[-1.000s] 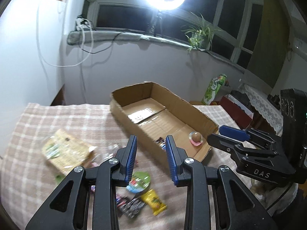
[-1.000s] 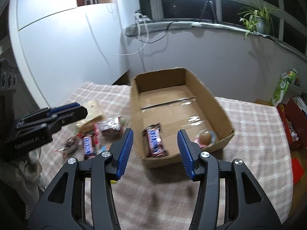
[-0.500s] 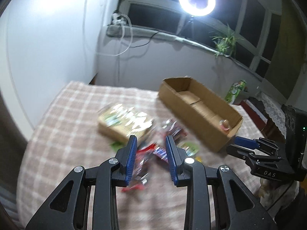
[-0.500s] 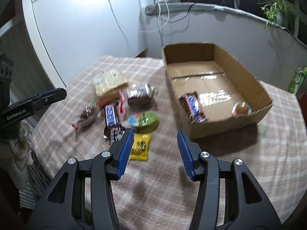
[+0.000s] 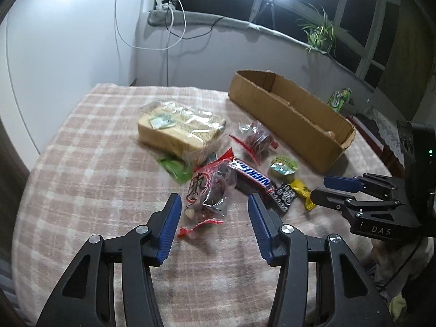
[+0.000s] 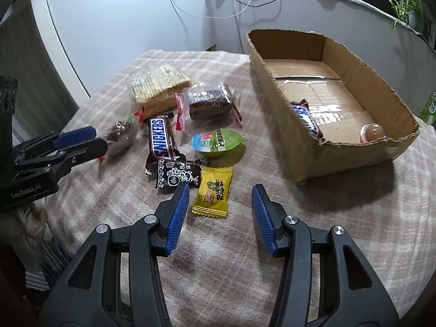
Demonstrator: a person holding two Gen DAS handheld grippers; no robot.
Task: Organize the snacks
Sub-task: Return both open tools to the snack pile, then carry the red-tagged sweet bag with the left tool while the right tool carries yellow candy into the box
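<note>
A pile of snacks lies on the checked tablecloth [image 5: 90, 179]. My left gripper [image 5: 213, 204] hangs low over a clear red-edged bag of dried fruit [image 5: 209, 190]; its jaws are opening, and the bag's near end lies between the tips, untouched. My right gripper [image 6: 221, 190] stands open around a yellow packet [image 6: 212, 194], its pads apart from it. Beyond lie a black candy packet [image 6: 177, 177], a Snickers bar [image 6: 160, 139] and a green jelly cup [image 6: 215, 141]. The cardboard box [image 6: 327, 147] holds another Snickers bar [image 6: 305, 117] and a round sweet [image 6: 372, 133].
A cracker pack [image 5: 179, 130] and a wrapped brown cake [image 6: 209, 102] lie at the back of the pile. Each gripper shows in the other's view: the left gripper [image 6: 73, 139] and the right gripper [image 5: 335, 188]. A wall and a windowsill with cables stand behind the table.
Both views have swung away from the box, down onto the snack pile. My left jaws have spread wider. My right jaws keep the same width.
</note>
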